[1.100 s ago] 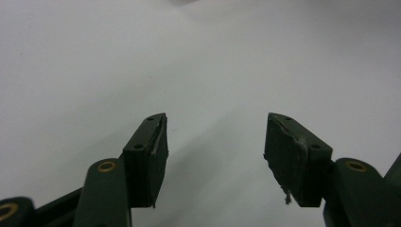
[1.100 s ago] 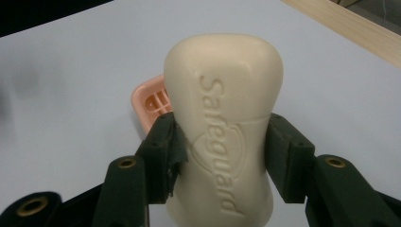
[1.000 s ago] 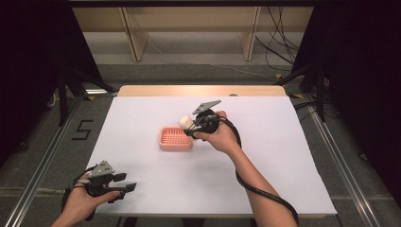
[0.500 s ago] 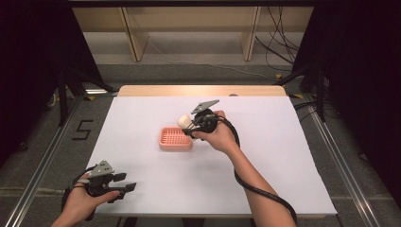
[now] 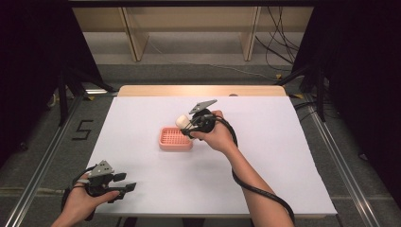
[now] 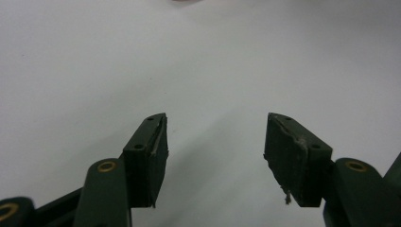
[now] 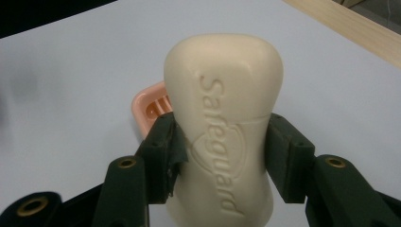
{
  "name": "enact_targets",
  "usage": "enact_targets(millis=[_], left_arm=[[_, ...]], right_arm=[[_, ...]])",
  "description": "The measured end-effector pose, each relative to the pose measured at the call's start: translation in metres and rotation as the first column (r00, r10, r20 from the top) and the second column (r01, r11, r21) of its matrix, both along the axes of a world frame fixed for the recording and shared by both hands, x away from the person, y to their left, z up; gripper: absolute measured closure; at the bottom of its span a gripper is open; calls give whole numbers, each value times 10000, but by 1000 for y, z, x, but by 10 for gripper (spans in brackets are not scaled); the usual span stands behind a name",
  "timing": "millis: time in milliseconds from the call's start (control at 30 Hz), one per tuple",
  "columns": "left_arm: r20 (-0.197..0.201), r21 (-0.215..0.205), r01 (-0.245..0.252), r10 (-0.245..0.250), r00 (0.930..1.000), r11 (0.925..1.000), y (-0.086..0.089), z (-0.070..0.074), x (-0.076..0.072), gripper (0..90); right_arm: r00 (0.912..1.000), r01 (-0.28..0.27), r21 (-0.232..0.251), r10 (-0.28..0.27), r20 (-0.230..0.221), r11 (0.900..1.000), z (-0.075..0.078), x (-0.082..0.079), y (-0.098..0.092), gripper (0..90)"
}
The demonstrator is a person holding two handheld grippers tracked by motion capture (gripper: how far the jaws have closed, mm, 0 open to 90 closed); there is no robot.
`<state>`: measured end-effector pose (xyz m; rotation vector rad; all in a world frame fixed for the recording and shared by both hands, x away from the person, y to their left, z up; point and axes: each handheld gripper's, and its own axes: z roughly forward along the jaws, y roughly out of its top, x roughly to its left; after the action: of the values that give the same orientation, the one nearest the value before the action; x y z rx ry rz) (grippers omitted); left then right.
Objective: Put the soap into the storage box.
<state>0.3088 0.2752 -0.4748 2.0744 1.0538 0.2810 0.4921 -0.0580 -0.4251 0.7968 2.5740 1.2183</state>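
A white table [image 5: 265,179] is seen from above, and near its centre a pink soap dish [image 5: 175,139] is set flat. Just above the dish's two-o'clock corner the right gripper [image 5: 185,124] is held, its jaws clamped on the waist of a cream soap bar [image 7: 225,123] stamped "Safeguard". At seven o'clock on the table, the left gripper [image 6: 215,151] is held with jaws spread apart over bare surface.

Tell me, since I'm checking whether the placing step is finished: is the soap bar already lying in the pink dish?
No, the soap bar is clamped between the jaws of the right hand-held gripper, above the pink dish.
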Motion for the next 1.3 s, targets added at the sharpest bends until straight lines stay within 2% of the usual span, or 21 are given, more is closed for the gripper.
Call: enact_targets(millis=[233,300,400,433,500,567,633,667,733,767,833,867,900,933,967,1067,1133,1167,1267,1300], left_arm=[[11,-27,5,-5,10000,10000,0,0,0,398],[-3,-5,14,-14,10000,10000,0,0,0,398],[4,0,6,-6,10000,10000,0,0,0,398],[11,2,6,-6,10000,10000,0,0,0,398],[19,7,16,-16,10000,10000,0,0,0,398],[22,9,16,-16,10000,10000,0,0,0,398],[33,-9,13,-12,10000,10000,0,0,0,398],[25,7,9,-9,10000,10000,0,0,0,398],[48,3,-10,10,10000,10000,0,0,0,398],[29,-13,14,-14,10000,10000,0,0,0,399],[32,-31,5,-5,10000,10000,0,0,0,398],[43,-47,-5,5,10000,10000,0,0,0,398],[48,90,-70,70,10000,9999,0,0,1,398],[46,37,-178,178,9998,9998,-1,0,0,398],[32,21,-186,186,9998,9998,-1,0,0,398],[21,-5,-184,184,9998,9998,-1,0,0,398],[7,-86,-37,37,10000,10000,0,0,0,398],[64,100,-25,24,10000,9999,0,0,1,398],[32,17,-195,195,9998,9998,-1,0,0,399],[28,16,-191,191,9998,9998,-1,0,0,398]], right_arm=[[9998,-53,84,51,197,10000,-2,2,2,506],[10000,31,5,-31,11,10000,-2,1,3,506],[9999,22,103,-23,116,9999,-3,2,4,506],[9999,-140,-75,141,100,9999,-2,2,4,506],[10000,-42,0,42,44,10000,-3,2,6,506],[9997,-125,112,123,204,9999,-4,3,7,506],[10000,30,125,-30,49,9999,-4,2,8,506],[9999,-97,-91,97,-43,9999,-2,3,7,506],[9999,-87,-93,86,-57,9999,-2,3,8,506],[10000,-59,12,59,11,10000,-3,3,9,506],[9997,-241,-94,242,76,9997,-3,4,10,506],[9999,-163,-77,162,-8,9998,-3,3,11,506],[9998,-192,-72,192,27,9998,-3,4,11,506],[9998,-193,-89,194,17,9998,-3,4,11,506],[9996,-151,96,149,224,9998,-5,5,13,506],[9999,-147,-15,147,-28,9999,-4,4,13,506],[9998,-193,-18,193,-3,9998,-4,5,14,506],[9998,-190,-66,190,10,9998,-4,5,14,506],[9998,-115,3,116,-140,9999,-4,4,16,506],[9998,-220,-33,220,19,9998,-5,5,16,506]])
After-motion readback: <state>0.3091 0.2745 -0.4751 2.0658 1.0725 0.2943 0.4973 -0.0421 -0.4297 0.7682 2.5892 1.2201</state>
